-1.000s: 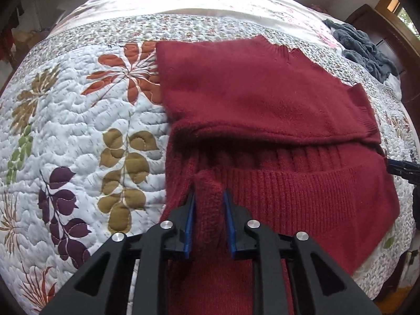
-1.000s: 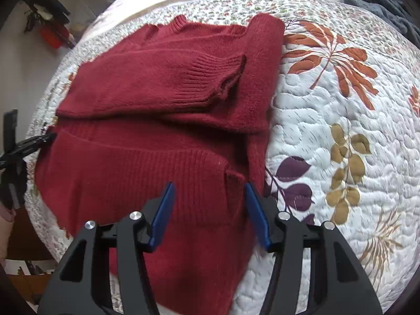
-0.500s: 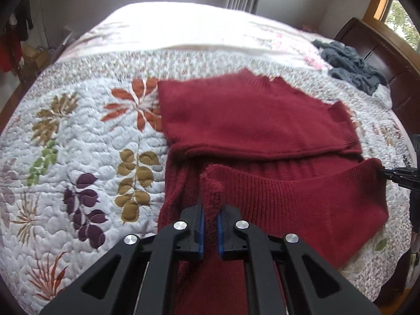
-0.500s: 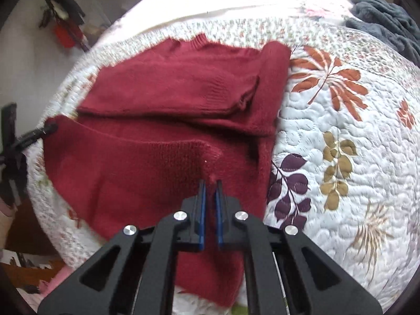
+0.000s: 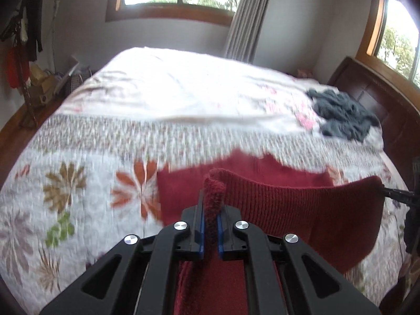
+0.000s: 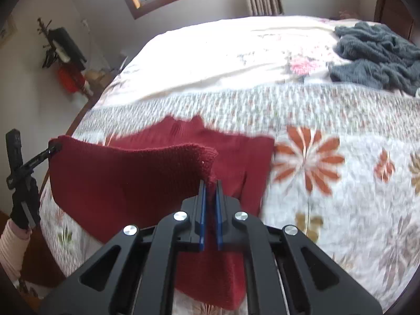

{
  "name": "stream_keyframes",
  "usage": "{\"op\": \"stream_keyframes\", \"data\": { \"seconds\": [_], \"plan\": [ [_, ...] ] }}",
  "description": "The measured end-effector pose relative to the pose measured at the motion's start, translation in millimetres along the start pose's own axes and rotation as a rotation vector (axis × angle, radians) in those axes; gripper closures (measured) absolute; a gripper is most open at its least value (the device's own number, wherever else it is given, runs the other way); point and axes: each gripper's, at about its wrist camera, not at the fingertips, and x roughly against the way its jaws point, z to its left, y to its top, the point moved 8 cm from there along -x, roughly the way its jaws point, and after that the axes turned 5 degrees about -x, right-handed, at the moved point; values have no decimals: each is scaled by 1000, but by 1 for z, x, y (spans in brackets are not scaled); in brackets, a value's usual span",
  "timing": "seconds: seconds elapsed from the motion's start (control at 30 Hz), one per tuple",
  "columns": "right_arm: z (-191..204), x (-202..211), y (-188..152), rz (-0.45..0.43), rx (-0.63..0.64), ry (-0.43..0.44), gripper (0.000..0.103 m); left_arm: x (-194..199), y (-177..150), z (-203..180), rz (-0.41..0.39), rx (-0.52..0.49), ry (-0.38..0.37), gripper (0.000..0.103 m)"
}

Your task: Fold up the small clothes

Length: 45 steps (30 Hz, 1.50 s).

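A dark red knit sweater [image 5: 302, 207] lies on the floral quilt, its ribbed hem lifted off the bed and stretched between both grippers. My left gripper [image 5: 210, 202] is shut on the hem's left corner. My right gripper [image 6: 210, 186] is shut on the hem's right corner; the sweater [image 6: 126, 181] hangs as a raised flap in front of its folded upper part. The right gripper [image 5: 391, 193] shows at the right edge of the left wrist view, and the left gripper [image 6: 52, 149] at the left edge of the right wrist view. The background is motion-blurred.
The quilted bed cover [image 5: 86, 183] spreads to the left and beyond the sweater. A crumpled grey garment [image 5: 344, 115] lies near the wooden headboard [image 5: 380, 97]. A coat stand [image 6: 63, 57] stands by the wall. A sleeve [image 6: 10, 246] shows at lower left.
Both grippers have risen and tilted up, lifting the sweater's hem off the bed. A second ago the right gripper was open; it closed on the hem corner.
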Motion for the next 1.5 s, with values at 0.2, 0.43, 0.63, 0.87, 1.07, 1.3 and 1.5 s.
{"op": "stream_keyframes", "data": {
  "seconds": [0.2, 0.43, 0.63, 0.87, 1.07, 1.3, 1.5],
  "plan": [
    [-10, -37, 64, -23, -29, -56, 99, -55, 50, 5, -20, 7, 35, 97],
    [-36, -105, 90, 38, -88, -120, 99, -144, 49, 22, 86, 20, 89, 97],
    [-60, -161, 77, 126, -141, -170, 99, -205, 11, 34, 210, 12, 132, 96],
    [-78, -194, 61, 179, -182, -213, 94, -236, -13, 45, 305, 12, 185, 89],
    [-82, -182, 49, 199, -178, -222, 84, -224, -18, 55, 334, 128, 103, 74],
    [-73, -101, 9, 173, -202, -109, 62, -134, -13, 49, 232, 80, 90, 57],
    [-65, -64, -67, 222, -210, -60, 55, -82, -56, 4, 247, -50, 36, 44]
  ]
}}
